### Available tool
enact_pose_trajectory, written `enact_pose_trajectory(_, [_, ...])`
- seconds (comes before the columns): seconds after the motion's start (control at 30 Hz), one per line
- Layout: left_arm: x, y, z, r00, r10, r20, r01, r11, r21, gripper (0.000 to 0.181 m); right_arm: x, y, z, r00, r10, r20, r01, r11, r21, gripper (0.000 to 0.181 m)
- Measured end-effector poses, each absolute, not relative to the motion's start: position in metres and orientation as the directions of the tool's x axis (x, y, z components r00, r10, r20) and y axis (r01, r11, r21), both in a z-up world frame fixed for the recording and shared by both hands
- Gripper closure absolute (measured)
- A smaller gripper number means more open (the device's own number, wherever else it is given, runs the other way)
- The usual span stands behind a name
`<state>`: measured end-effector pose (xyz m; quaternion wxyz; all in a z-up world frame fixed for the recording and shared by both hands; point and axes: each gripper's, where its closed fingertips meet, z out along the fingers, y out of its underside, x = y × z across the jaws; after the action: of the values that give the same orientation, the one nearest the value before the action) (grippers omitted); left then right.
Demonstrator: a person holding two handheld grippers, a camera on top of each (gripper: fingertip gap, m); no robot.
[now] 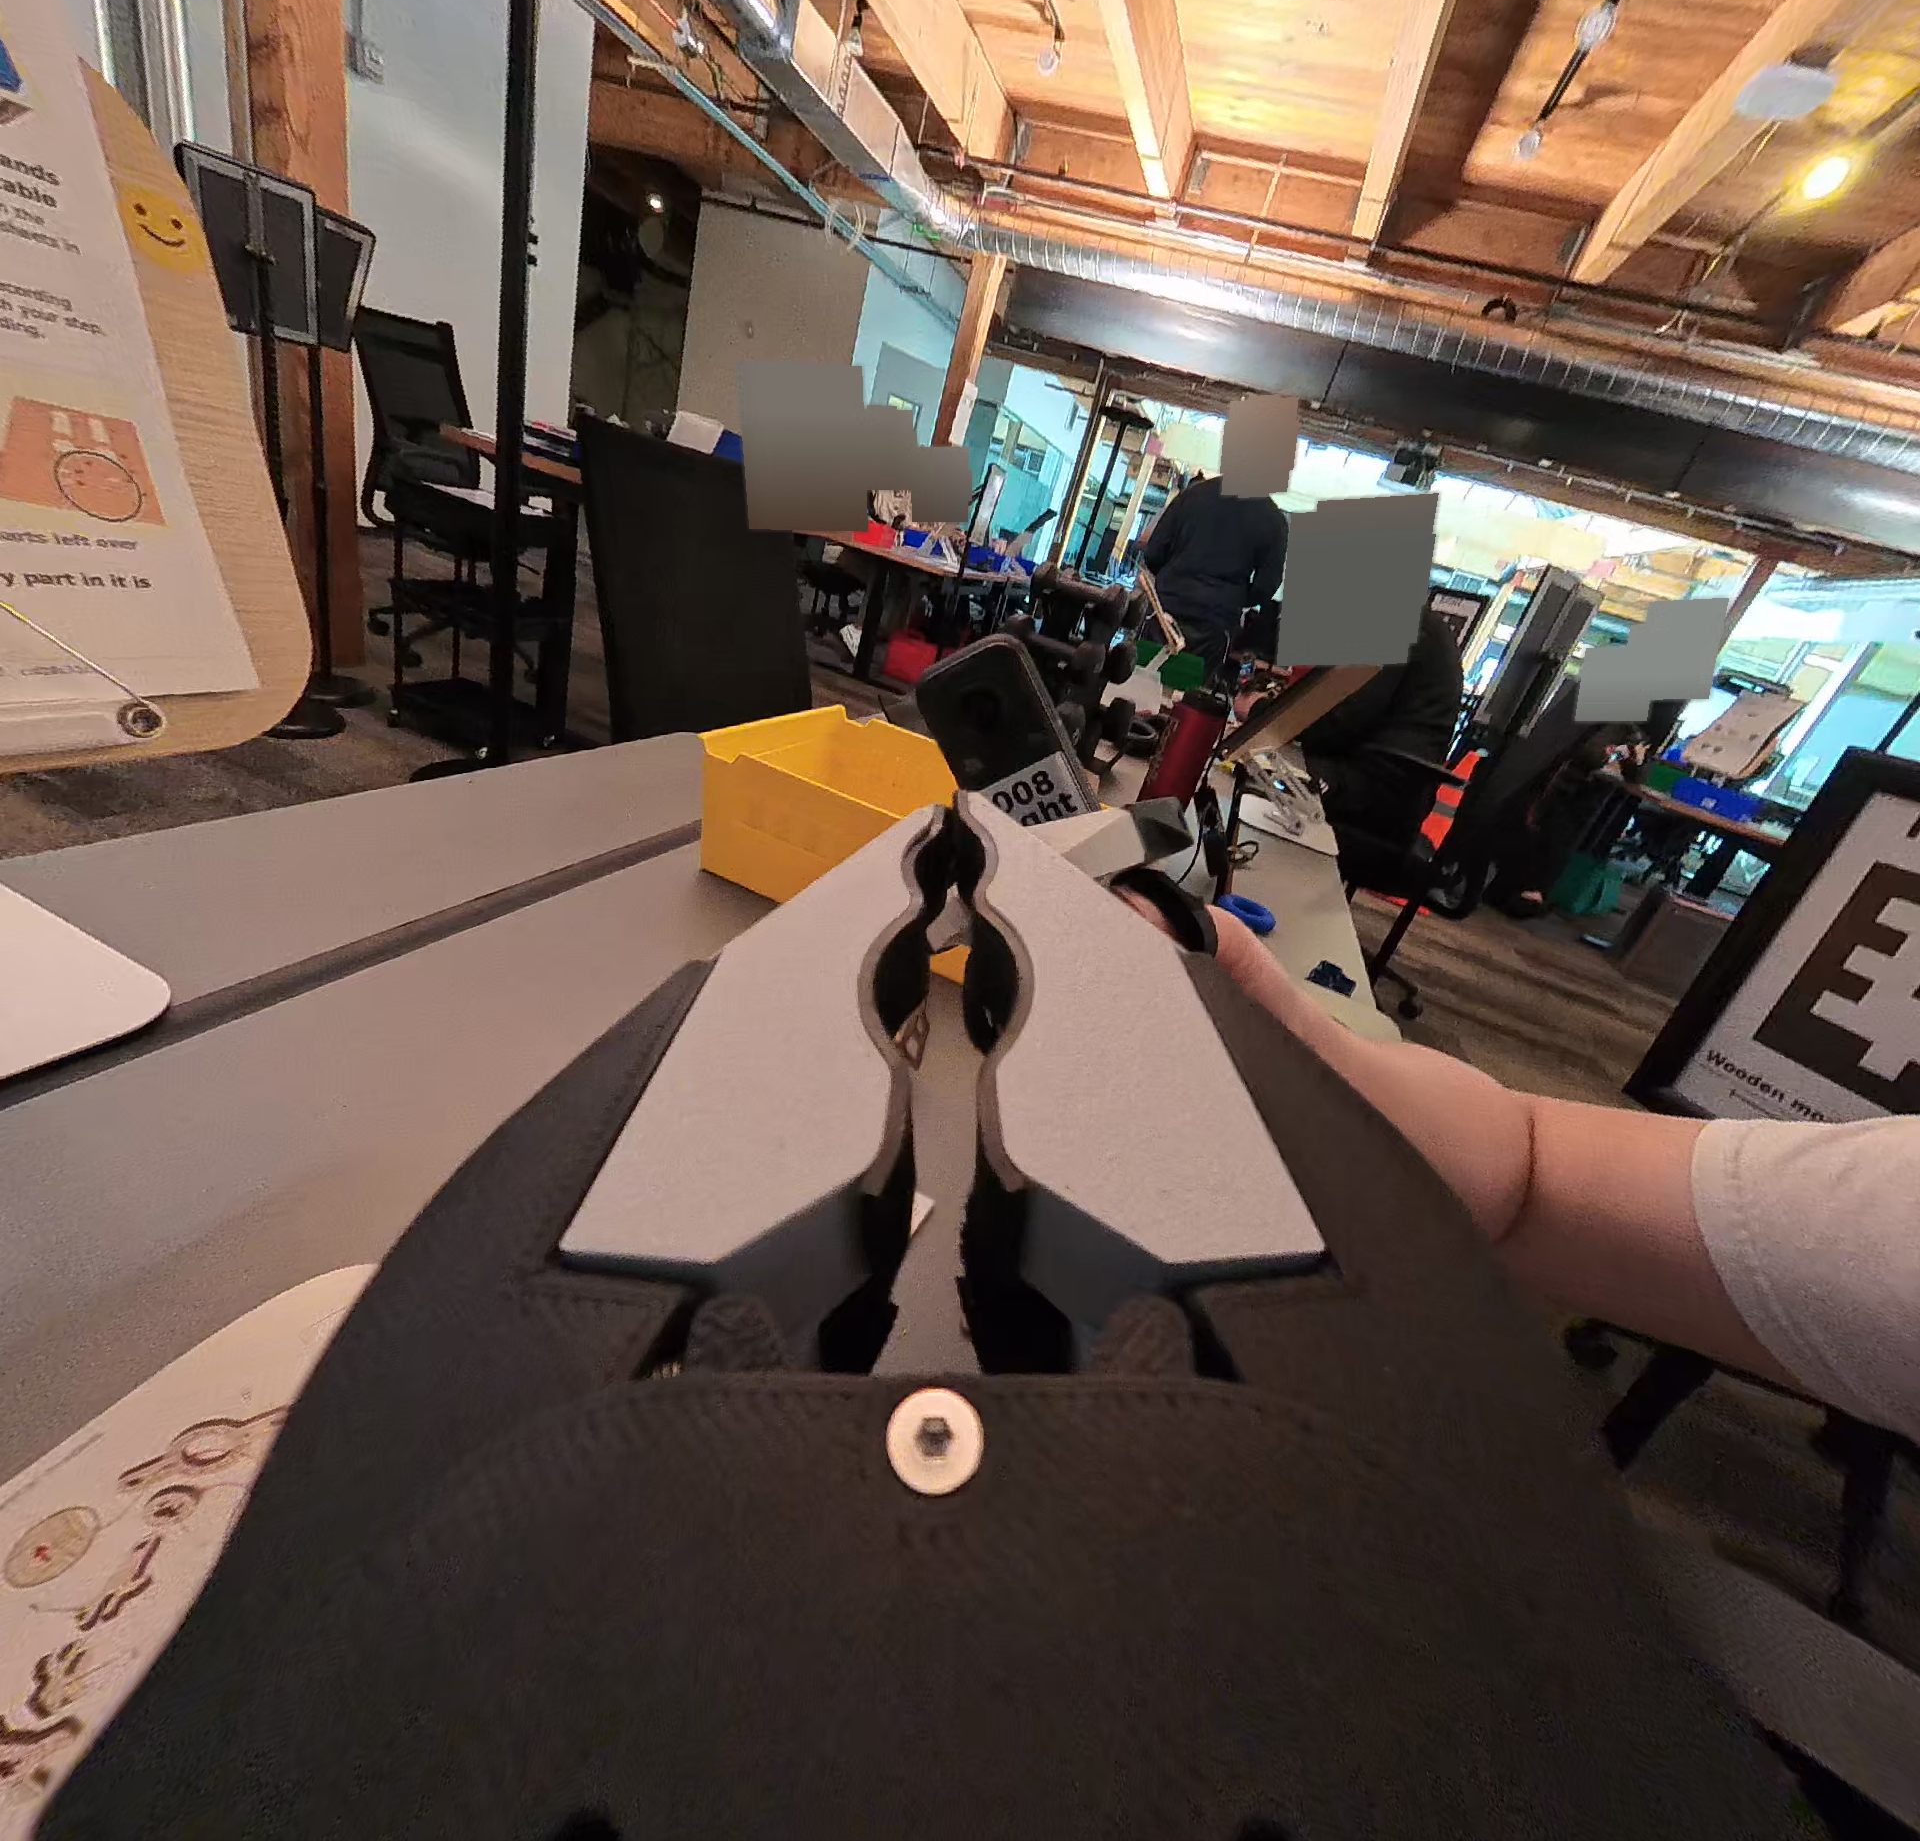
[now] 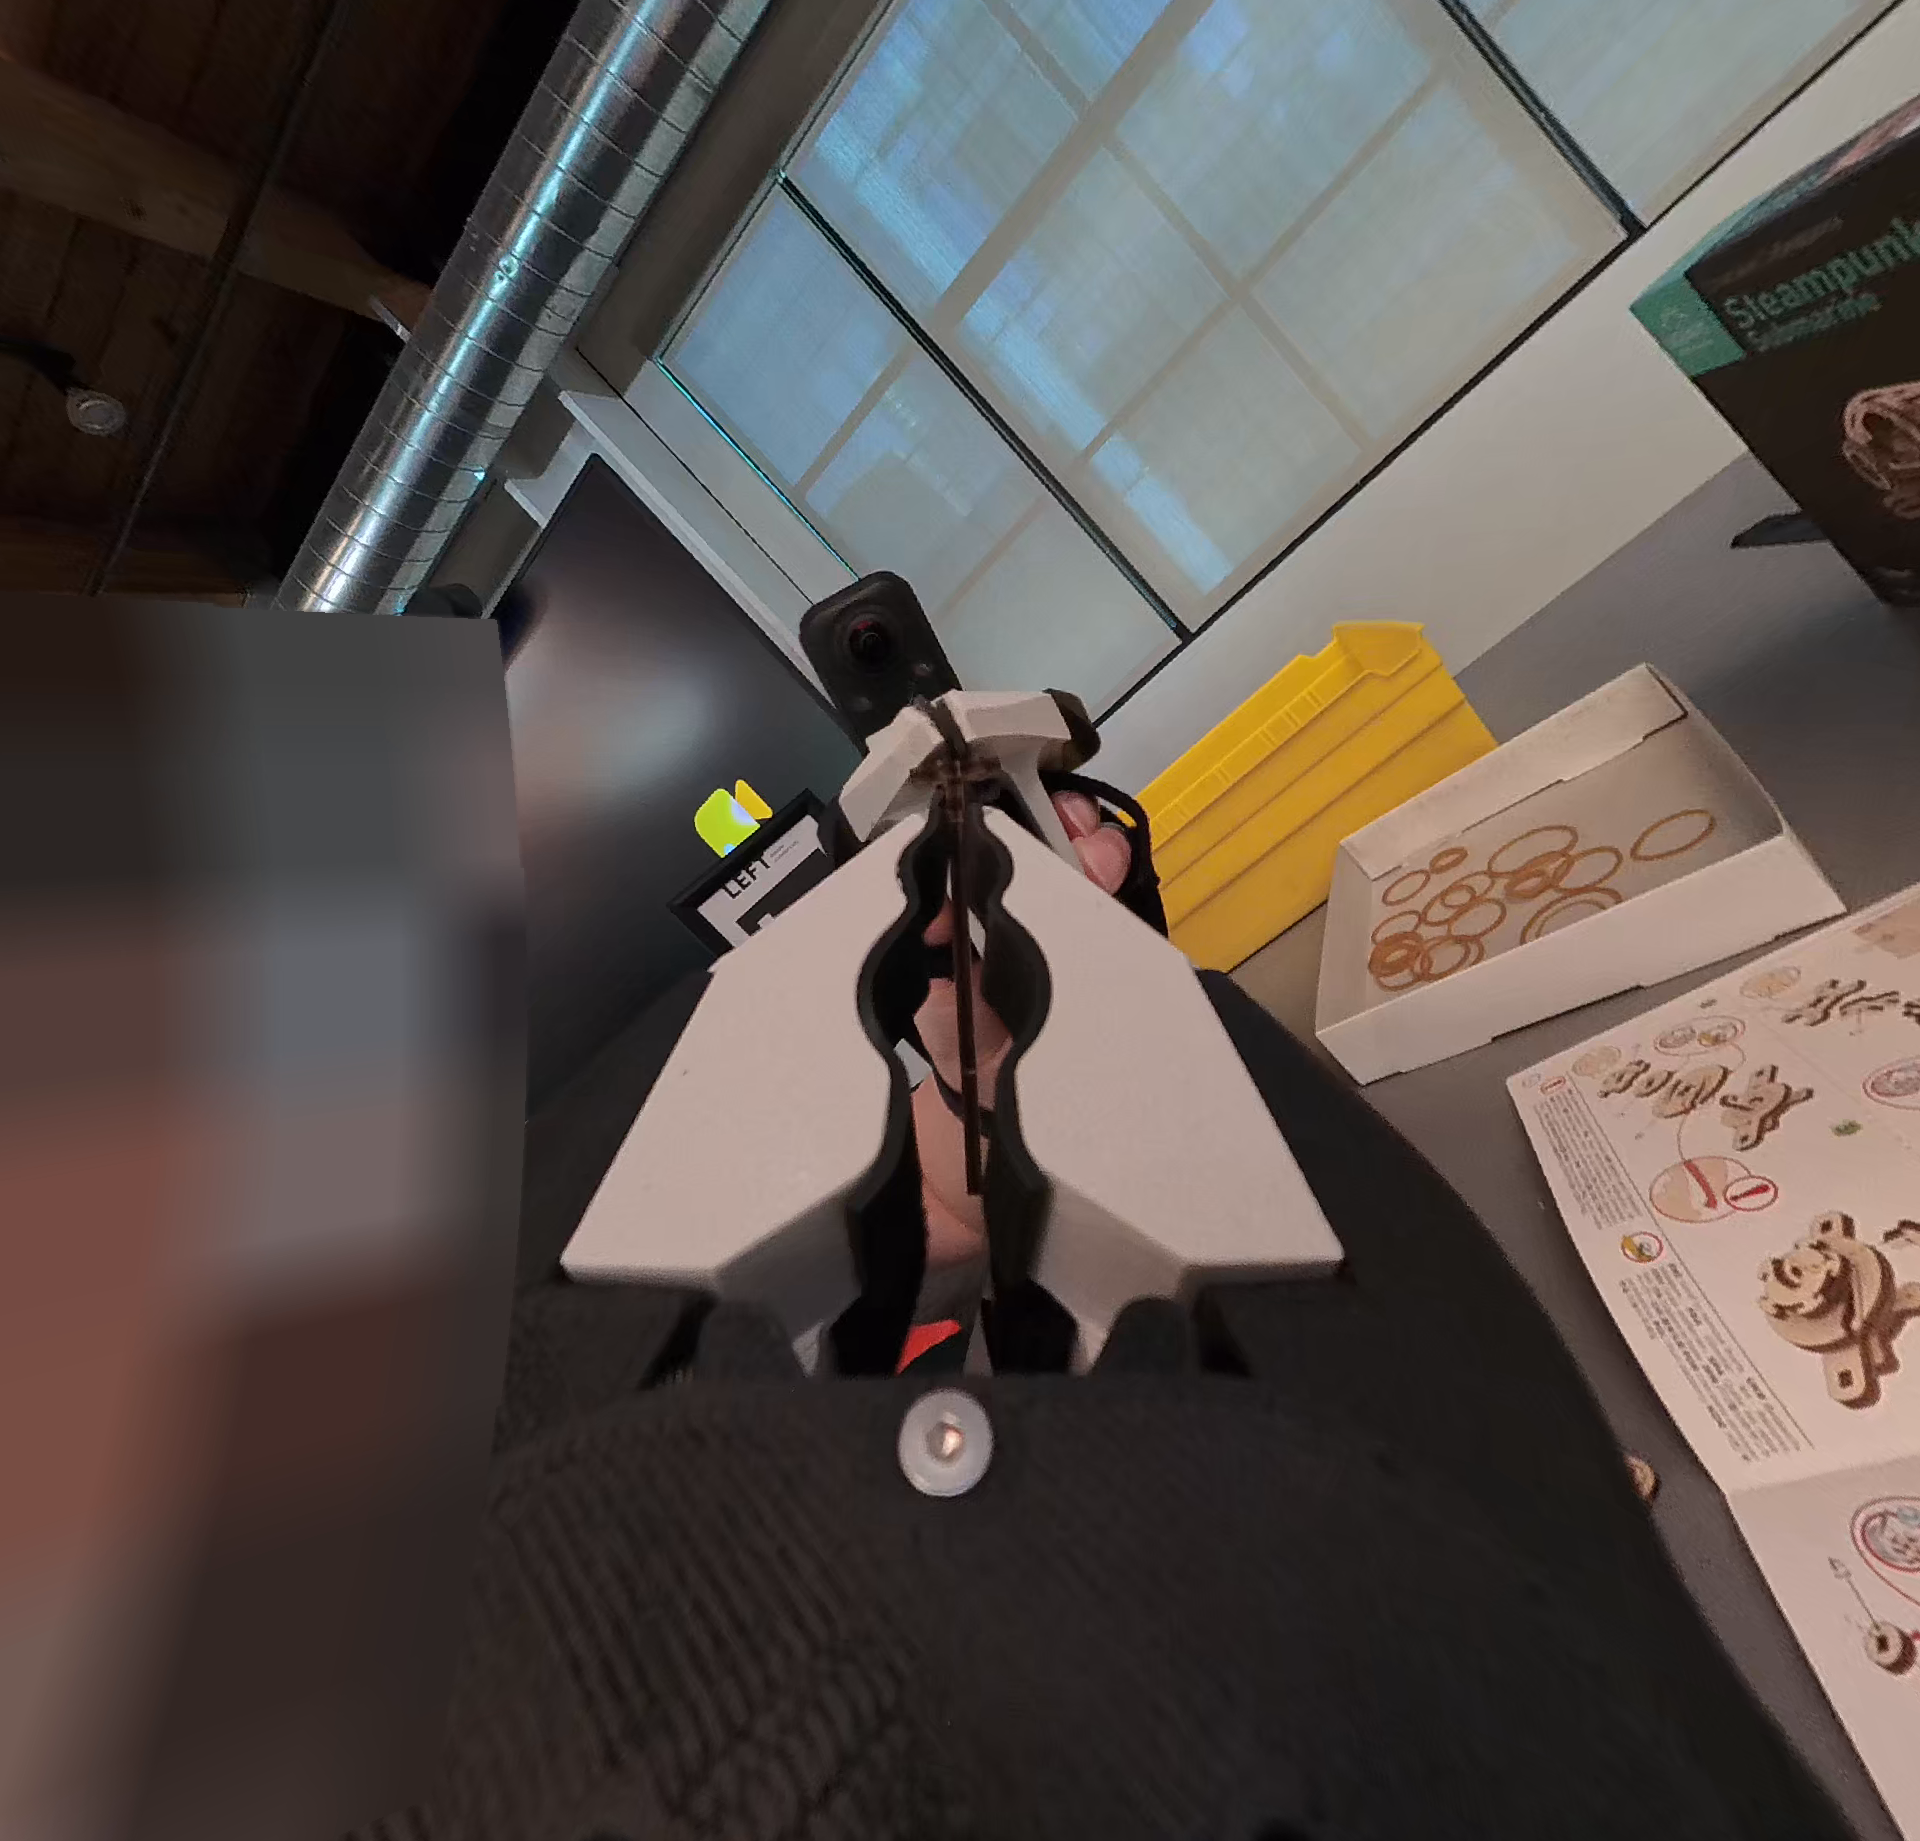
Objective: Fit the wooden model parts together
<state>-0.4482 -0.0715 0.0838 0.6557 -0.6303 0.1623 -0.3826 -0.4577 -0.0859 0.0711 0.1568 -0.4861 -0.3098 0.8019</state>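
My right gripper [image 2: 954, 841] is shut on a thin flat wooden part [image 2: 968, 1064], seen edge-on as a dark strip between its pads. My left gripper [image 1: 956, 815] faces it tip to tip, jaws nearly closed, with a small pale wooden piece [image 1: 914, 1038] showing between its pads. In the right wrist view the left gripper [image 2: 951, 747] pinches a small dark wooden bit right at the end of the flat part. In the left wrist view the right gripper [image 1: 1127, 835] is mostly hidden behind my own fingers. Both are held above the grey table [image 1: 312, 939].
A yellow bin [image 2: 1309, 783] stands behind the grippers, also in the left wrist view [image 1: 821, 804]. A white tray [image 2: 1507, 996] holds several rubber bands. An instruction sheet [image 2: 1714, 1220] lies beside it. The model's dark box [image 2: 1829, 389] stands at the far right. My two grippers' fingertips are within a few centimetres of each other.
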Motion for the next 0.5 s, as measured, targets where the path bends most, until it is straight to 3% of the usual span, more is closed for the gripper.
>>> enact_pose_trajectory(0.17, [-0.448, -0.077, 0.092, 0.634, -0.735, 0.243, 0.287, -0.069, -0.956, 0.180, -0.456, -0.093, 0.078, -0.523, 0.566, -0.637, 0.049, -0.726, -0.686, 0.180])
enact_pose_trajectory(0.5, [-0.446, -0.097, 0.116, 0.529, -0.824, 0.205, 0.317, -0.033, -0.948, 0.173, -0.449, -0.102, 0.088, -0.480, 0.800, -0.359, -0.074, -0.445, -0.892, 0.180])
